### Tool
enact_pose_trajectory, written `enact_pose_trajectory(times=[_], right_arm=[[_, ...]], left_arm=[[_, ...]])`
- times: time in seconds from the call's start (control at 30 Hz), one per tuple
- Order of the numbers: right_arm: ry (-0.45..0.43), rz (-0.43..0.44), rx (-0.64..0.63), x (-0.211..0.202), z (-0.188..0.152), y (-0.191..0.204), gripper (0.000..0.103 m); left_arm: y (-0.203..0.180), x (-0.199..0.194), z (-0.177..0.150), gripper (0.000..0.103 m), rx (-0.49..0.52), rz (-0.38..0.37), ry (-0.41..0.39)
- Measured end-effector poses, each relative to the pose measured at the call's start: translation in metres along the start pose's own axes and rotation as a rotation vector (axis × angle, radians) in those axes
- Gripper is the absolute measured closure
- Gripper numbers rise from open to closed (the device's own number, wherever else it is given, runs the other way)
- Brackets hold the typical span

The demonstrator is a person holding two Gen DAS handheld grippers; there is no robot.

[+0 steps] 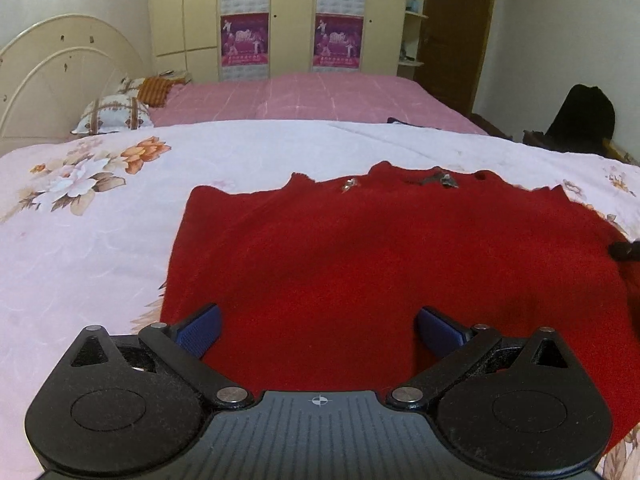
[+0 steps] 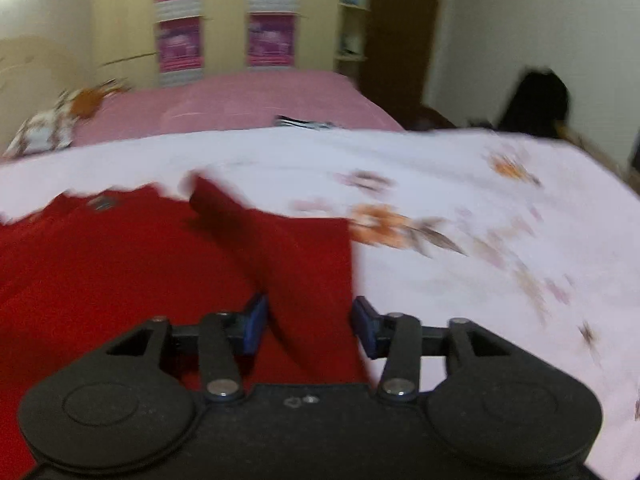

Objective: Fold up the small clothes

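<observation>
- Right gripper (image 2: 310,322) hangs low over the right edge of the garment (image 2: 120,280), jaws partly spread; a raised fold of red cloth runs between the blue pads (image 2: 254,326), which do not seem to press on it. This view is blurred.
- Left gripper (image 1: 318,330) hovers over the near middle of the garment, jaws wide apart, holding nothing.
- Red garment lies flat on the quilt (image 1: 80,240), its far edge, with small metal trims (image 1: 440,180), pointing away from both grippers. Its right side is turned over inward as a long narrow flap.
- Likely step: laying the right side over the body. To do it well, I judge the flap should land straight along the garment's length, then be smoothed flat before the left side is taken.
- Garment looks thick, matte and fuzzy, like knit or fleece; it should hold a crease loosely and may spring back.
- Quilt under the garment is pale, smooth and slightly wrinkled, printed with orange and white flowers.
- Beyond the garment, a pink sheet (image 1: 320,96); further off, a cream wardrobe (image 1: 192,8) with purple posters.
</observation>
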State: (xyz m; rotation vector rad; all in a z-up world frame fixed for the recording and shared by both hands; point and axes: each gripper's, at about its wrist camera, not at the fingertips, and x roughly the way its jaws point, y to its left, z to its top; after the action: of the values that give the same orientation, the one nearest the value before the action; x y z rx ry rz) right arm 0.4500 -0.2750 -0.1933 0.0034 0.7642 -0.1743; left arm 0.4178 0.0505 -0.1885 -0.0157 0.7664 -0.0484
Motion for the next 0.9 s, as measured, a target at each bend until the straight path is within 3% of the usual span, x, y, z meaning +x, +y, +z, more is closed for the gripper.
enact_pose_trajectory(times=[0.13,0.33,0.47,0.57,0.67,0.83,0.9], right_arm=[[-0.029,-0.055,0.058,-0.011,0.008,-0.017,0.056],[-0.079,0.086,0.010,-0.051,-0.005,0.016,0.058],[-0.043,0.181,-0.070,-0.049,-0.014,0.059,0.058],[-0.023,0.122,-0.168,-0.036,-0.027,0.074,0.055],[-0.023,0.083,-0.153,-0.028,-0.032,0.052,0.042],[0.006,0.066,-0.088,-0.039,-0.028,0.038,0.049],[0.000,0.105,-0.058,-0.051,-0.026,0.042,0.050]], left_arm=[[0.002,-0.007,-0.001,0.000,-0.023,0.018,0.000],[-0.014,-0.015,0.005,0.000,-0.016,-0.021,-0.038],[-0.019,0.001,-0.003,0.000,0.023,0.016,0.004],[-0.015,-0.001,-0.013,0.000,0.095,0.042,-0.003],[0.000,-0.008,-0.019,0.000,0.053,0.038,0.006],[-0.004,-0.023,-0.013,0.000,0.023,0.032,0.018],[-0.007,-0.033,-0.011,0.000,-0.006,0.003,0.016]])
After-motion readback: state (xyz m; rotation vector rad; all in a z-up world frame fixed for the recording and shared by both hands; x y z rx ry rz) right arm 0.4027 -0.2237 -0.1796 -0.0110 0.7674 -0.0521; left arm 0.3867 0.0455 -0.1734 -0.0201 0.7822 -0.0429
